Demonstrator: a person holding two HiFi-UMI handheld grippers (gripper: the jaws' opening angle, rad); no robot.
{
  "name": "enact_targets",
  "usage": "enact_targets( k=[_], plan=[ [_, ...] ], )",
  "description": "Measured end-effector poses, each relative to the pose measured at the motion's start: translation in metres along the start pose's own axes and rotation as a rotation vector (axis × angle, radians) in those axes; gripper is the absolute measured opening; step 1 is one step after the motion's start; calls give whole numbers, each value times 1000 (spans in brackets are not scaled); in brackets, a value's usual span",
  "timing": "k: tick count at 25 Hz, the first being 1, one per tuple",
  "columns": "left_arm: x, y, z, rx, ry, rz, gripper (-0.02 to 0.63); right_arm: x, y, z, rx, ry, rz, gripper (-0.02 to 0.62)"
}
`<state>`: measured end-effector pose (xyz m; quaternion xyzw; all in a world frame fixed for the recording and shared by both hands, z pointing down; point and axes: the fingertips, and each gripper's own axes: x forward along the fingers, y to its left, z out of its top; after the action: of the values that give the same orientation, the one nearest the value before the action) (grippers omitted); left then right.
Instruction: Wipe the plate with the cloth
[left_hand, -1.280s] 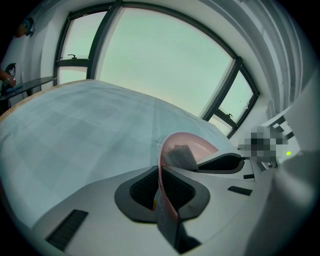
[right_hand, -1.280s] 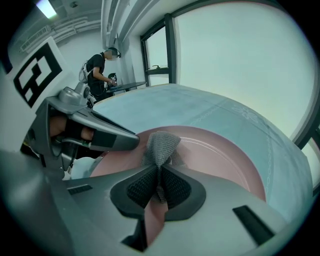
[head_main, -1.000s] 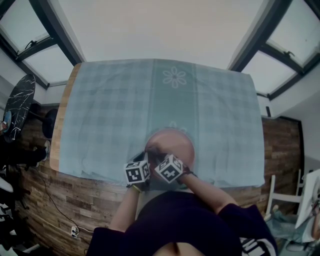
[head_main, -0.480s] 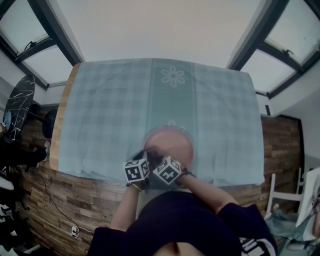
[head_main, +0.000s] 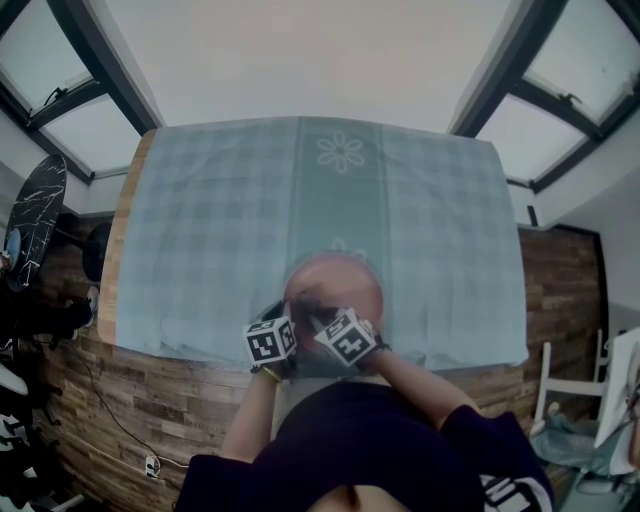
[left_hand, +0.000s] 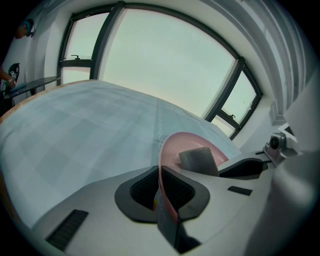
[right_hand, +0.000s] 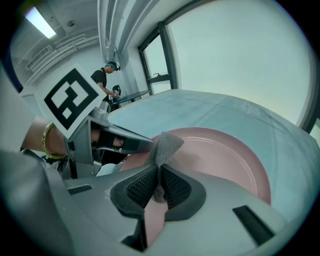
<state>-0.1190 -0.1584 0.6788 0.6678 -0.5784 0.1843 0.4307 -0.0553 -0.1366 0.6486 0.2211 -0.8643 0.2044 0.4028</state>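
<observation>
The left gripper (left_hand: 159, 176) is pinching the plate (left_hand: 175, 146) rim low in the frame's centre, the right gripper (right_hand: 159, 182) is clamping a thin cloth (right_hand: 165, 144) fold over it, and so near the table (head_main: 200, 230) edge a hard wipe is probably risking the plate twisting loose.

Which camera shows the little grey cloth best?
The right gripper view: the grey cloth stands close up, pinched by the right gripper, above the pink plate. The left gripper view shows it smaller, across the plate. In the head view it is too small to make out.
</observation>
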Motion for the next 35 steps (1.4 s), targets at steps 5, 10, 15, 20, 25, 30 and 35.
enact_targets(
  k=[5,10,15,20,25,30,35],
  plan=[
    [1,0,-1,-6,2,-2,31,-13,-29,7,46,-44,-62,34],
    [1,0,-2,-2,6,-5,32,-20,-55,4,51,-39,-123,34],
    [1,-1,-2,1,9,-4,32,-26,-80,-2,48,-14,-179,34],
    [0,-2,-3,-1,11,-6,32,-32,-103,-10,35,27,-236,34],
    [0,-1,-2,1,13,-6,32,-30,-116,-16,49,53,-267,34],
    [1,-1,-2,-2,12,-9,32,-25,-124,-22,54,73,-287,34],
    [1,-1,-2,-3,14,-5,32,-20,-123,-25,19,112,-291,34]
  ],
)
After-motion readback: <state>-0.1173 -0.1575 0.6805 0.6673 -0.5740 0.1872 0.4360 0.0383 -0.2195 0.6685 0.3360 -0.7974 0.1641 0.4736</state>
